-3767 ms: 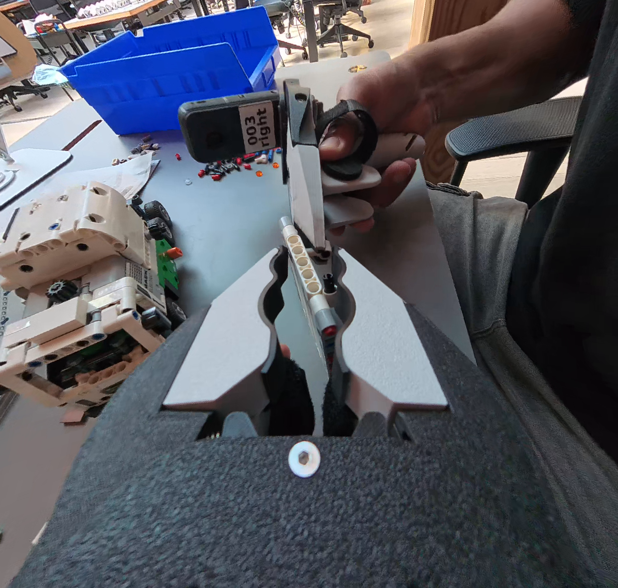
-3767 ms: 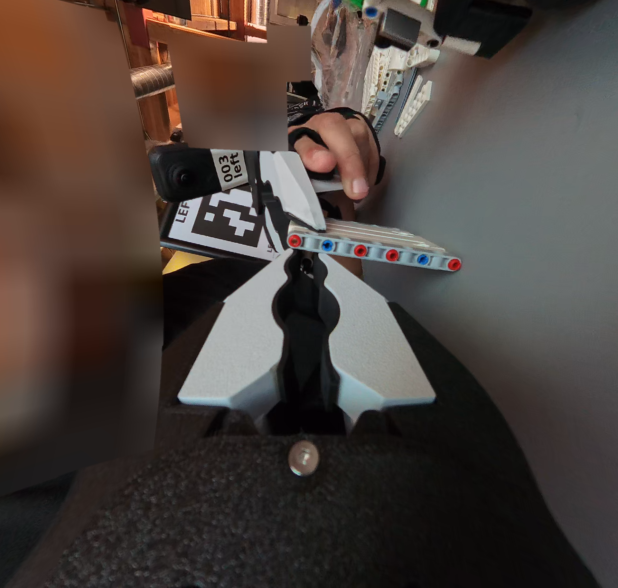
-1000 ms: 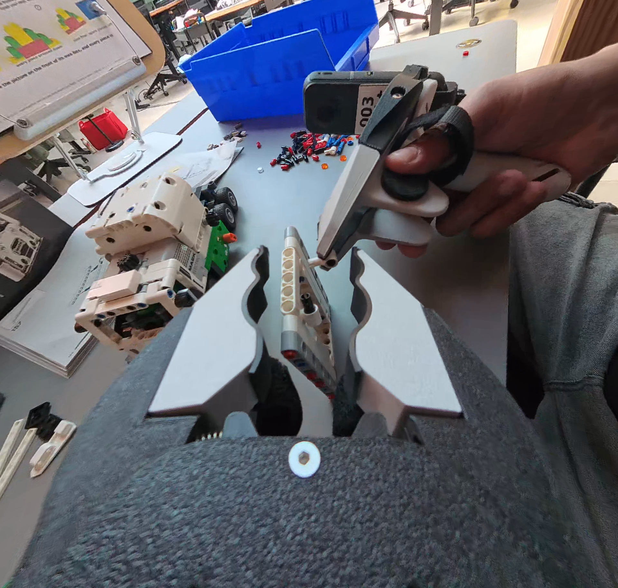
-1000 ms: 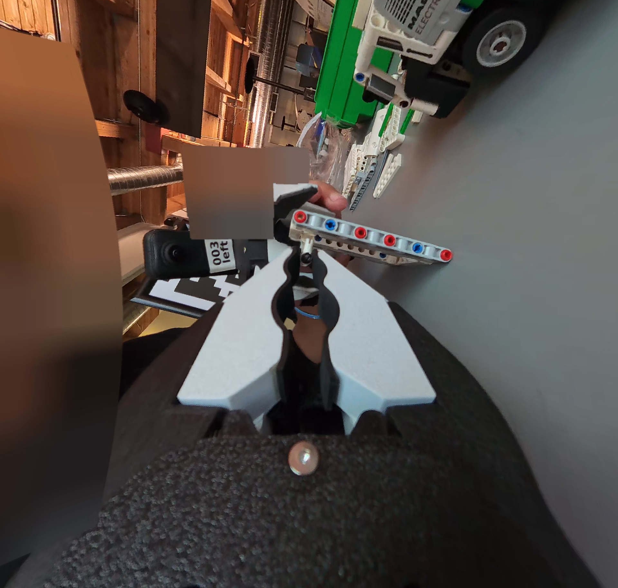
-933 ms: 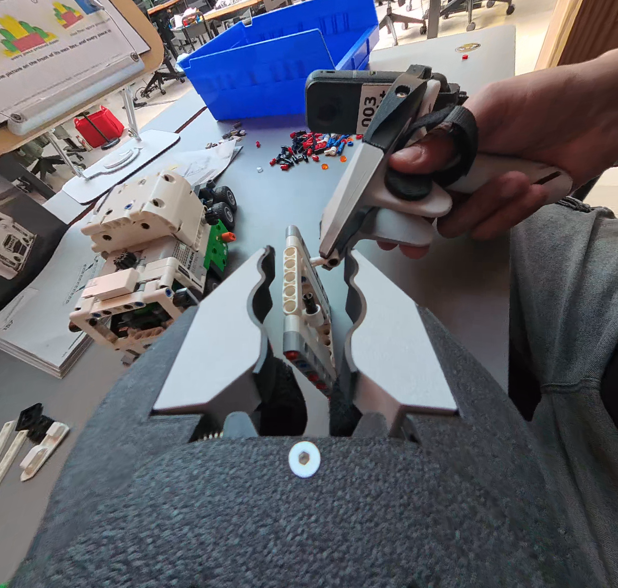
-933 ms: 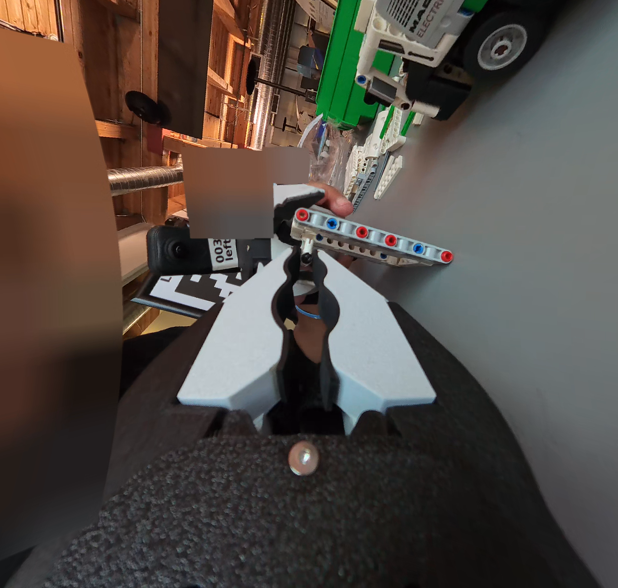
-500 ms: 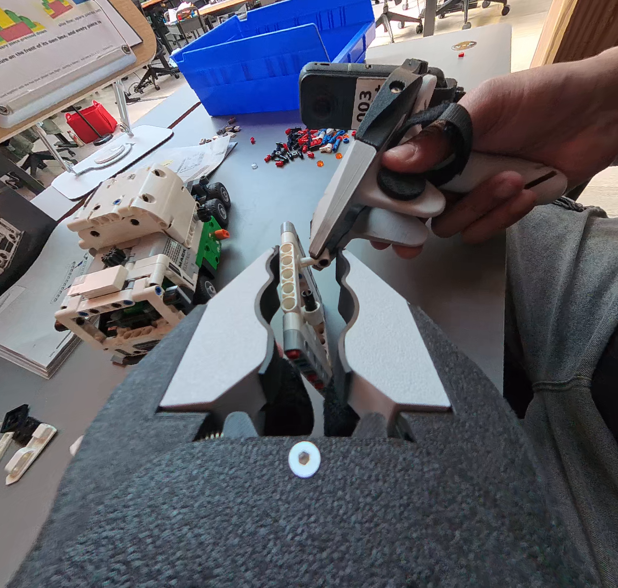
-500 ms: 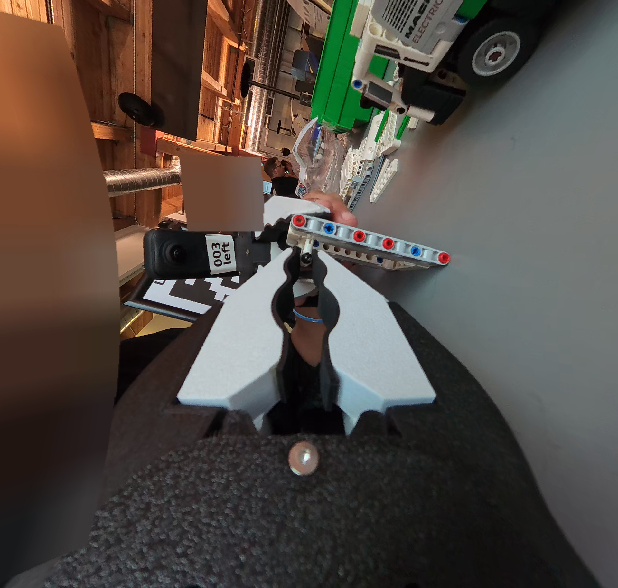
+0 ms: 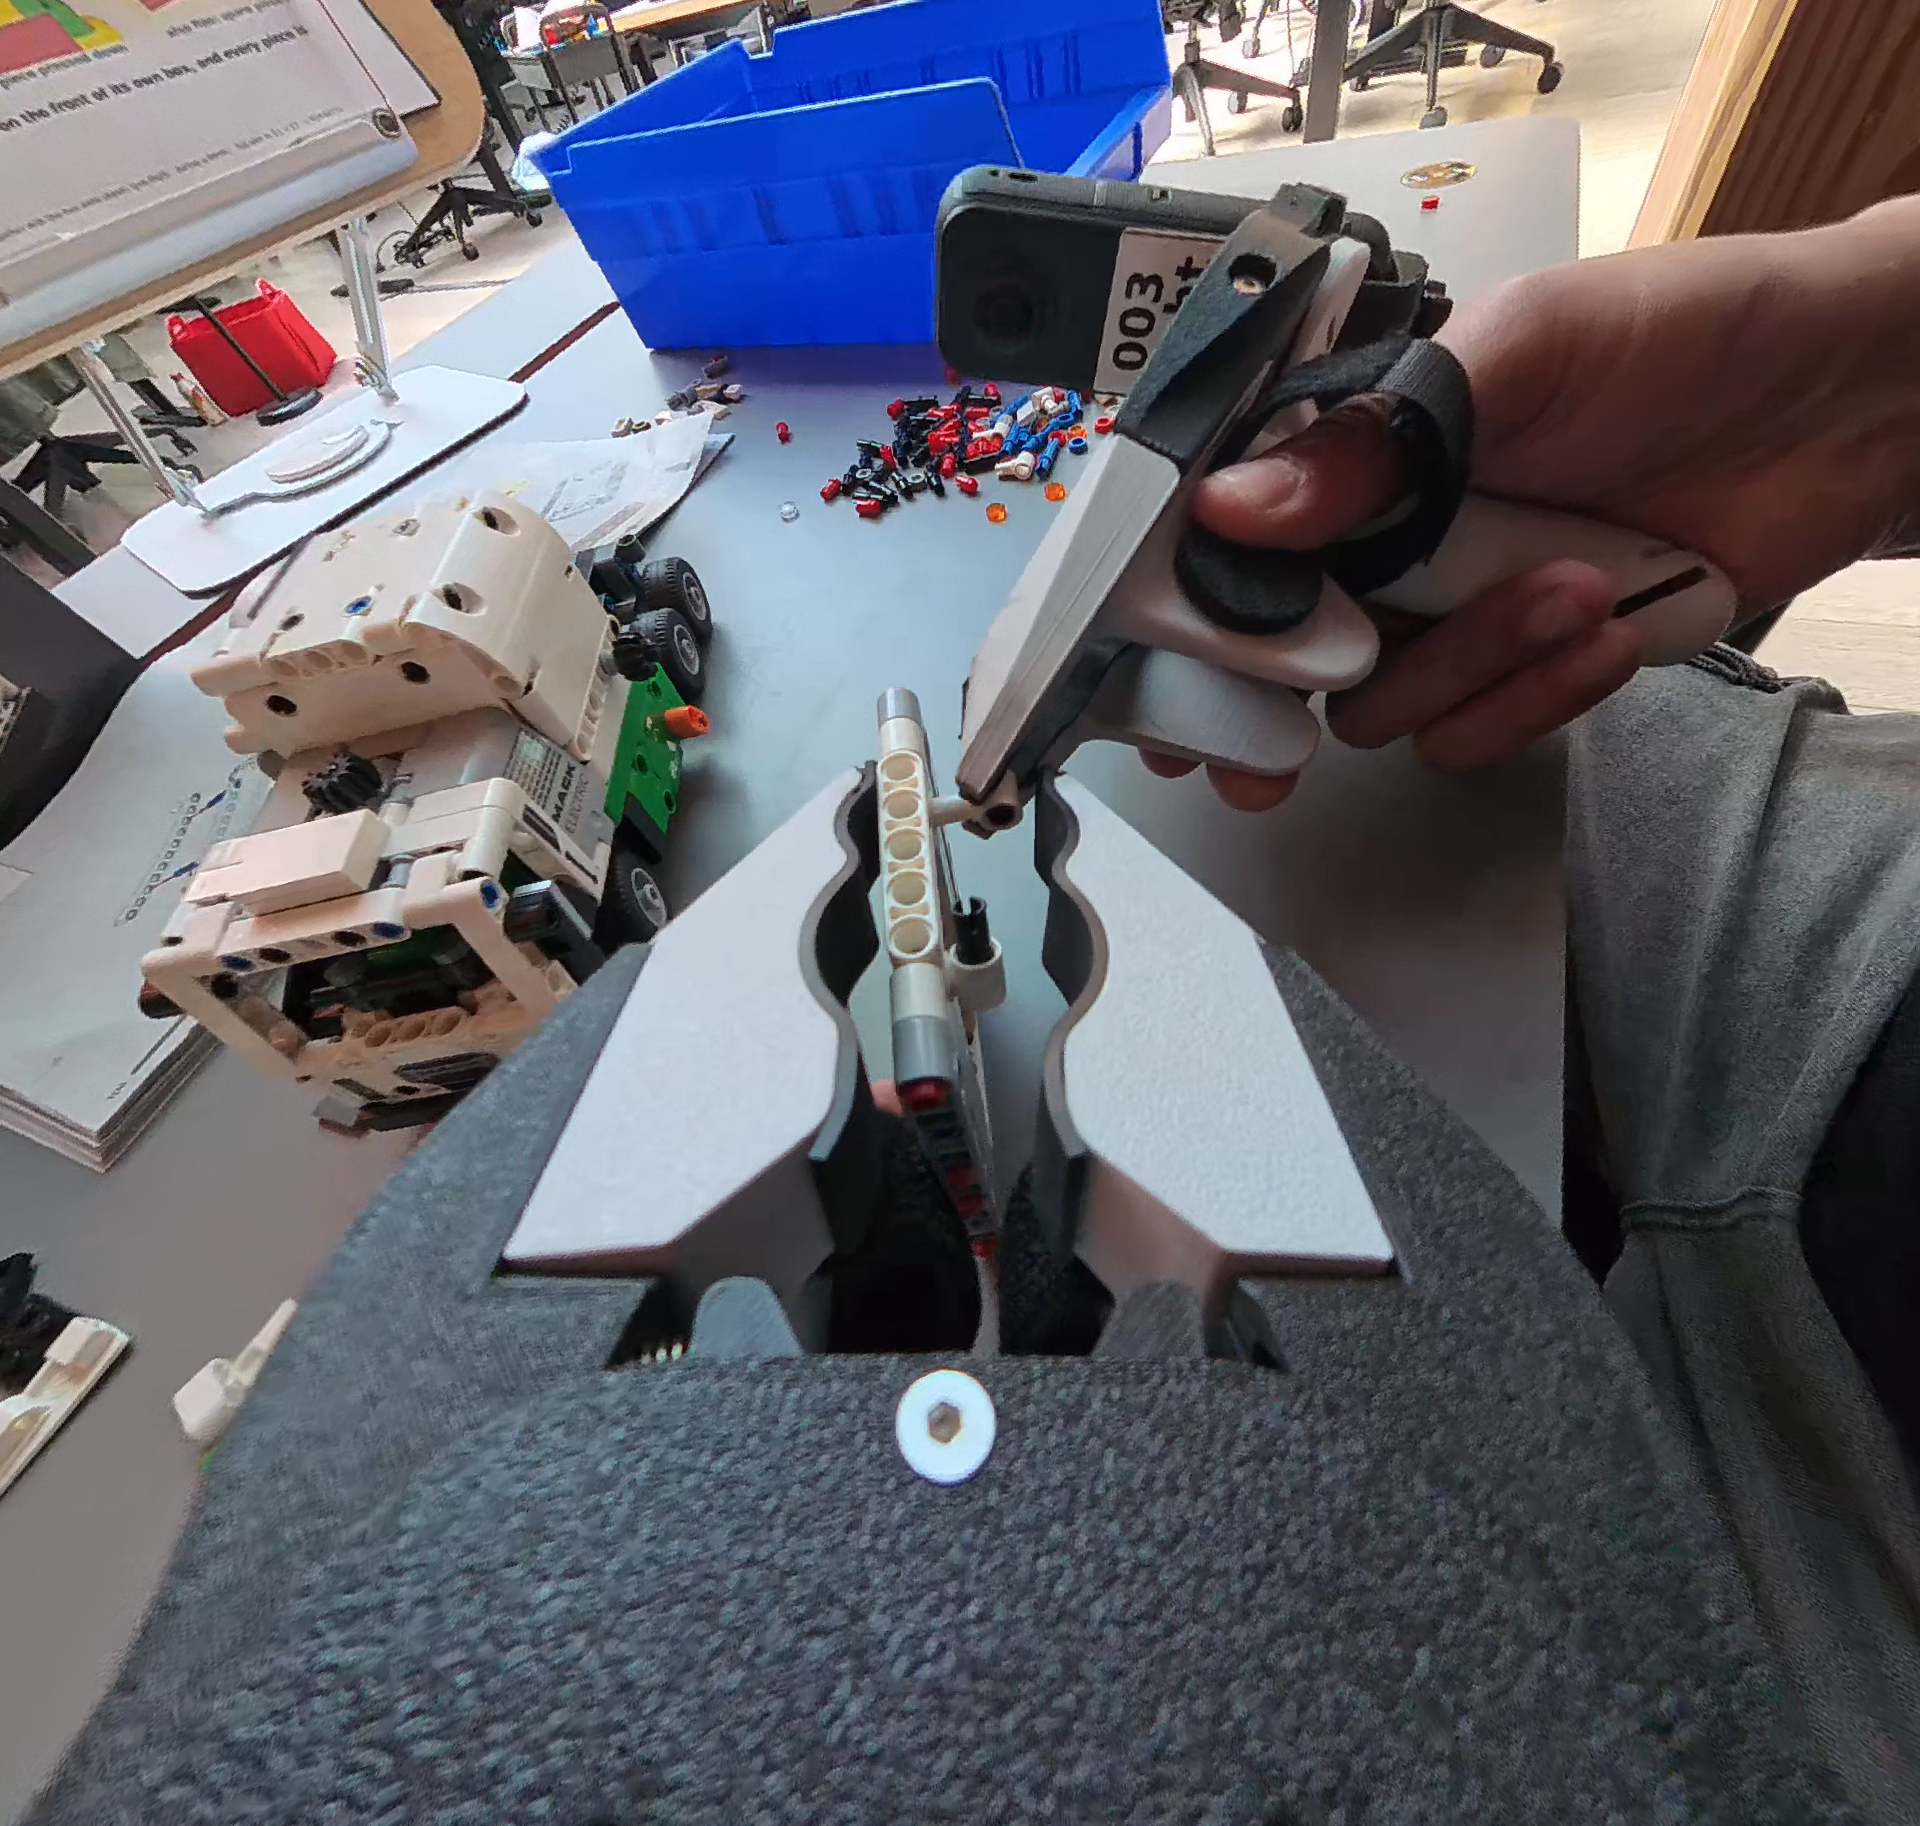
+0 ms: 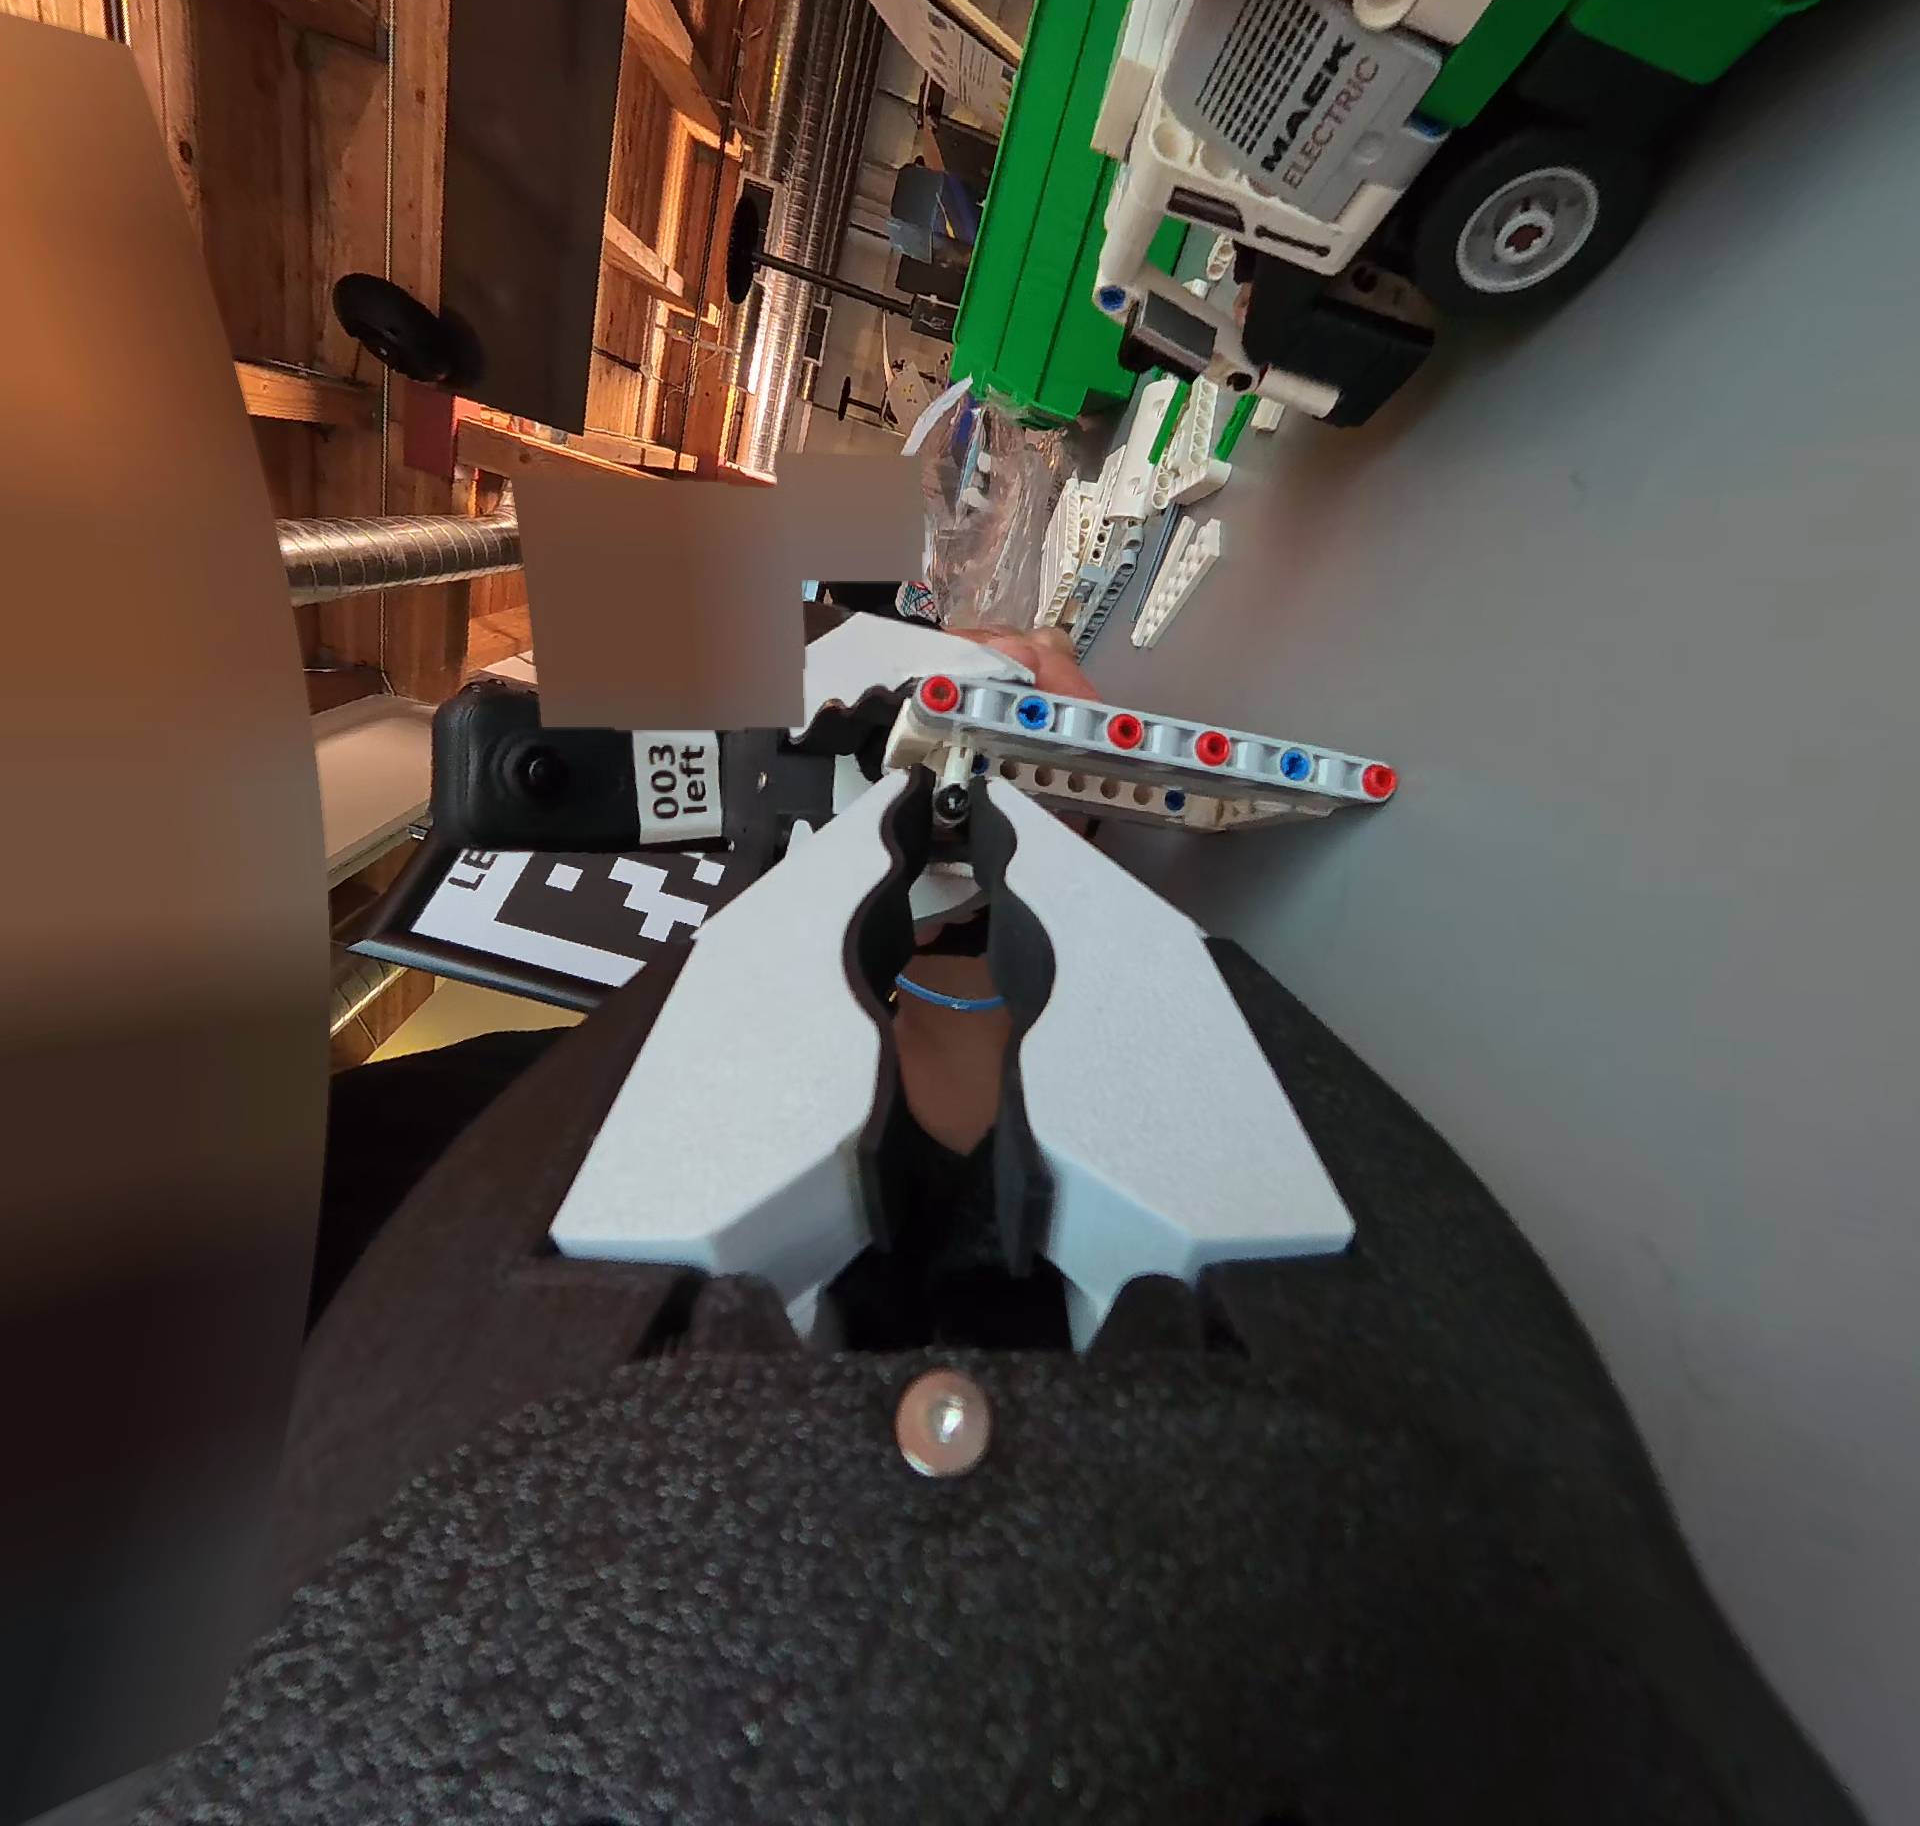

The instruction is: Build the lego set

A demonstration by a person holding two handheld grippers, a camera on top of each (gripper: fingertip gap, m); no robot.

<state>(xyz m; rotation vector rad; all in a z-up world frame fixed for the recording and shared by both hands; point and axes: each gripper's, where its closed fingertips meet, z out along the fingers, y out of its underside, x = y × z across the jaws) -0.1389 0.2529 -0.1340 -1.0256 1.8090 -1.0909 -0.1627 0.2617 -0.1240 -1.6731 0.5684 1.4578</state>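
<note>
My left gripper (image 9: 948, 794) points down at the grey table (image 9: 831, 654), its jaws drawn in around a long beam assembly (image 9: 906, 872) of white and grey beams with red and blue pins. The assembly stands on end on the table in the right wrist view (image 10: 1143, 737). It leans on my left finger; a gap shows at the right fingertip. My right gripper (image 10: 948, 789), also in the left wrist view (image 9: 992, 810), is shut on a small white pin (image 10: 951, 802) pressed into the beam's side. A green and white truck model (image 9: 416, 820) sits to the left.
A pile of small red, blue and black pins (image 9: 956, 446) lies before a blue bin (image 9: 831, 197). An instruction stand (image 9: 187, 62) and a booklet (image 9: 83, 1080) are at the left. White parts (image 10: 1143, 529) and a plastic bag (image 10: 987, 498) lie near the truck (image 10: 1299, 145). Both grippers' tips are close together, under 4 cm apart.
My left jaws have narrowed around the beam assembly, mostly in the first half second. The right gripper has stayed shut on the pin at the beam's side.
</note>
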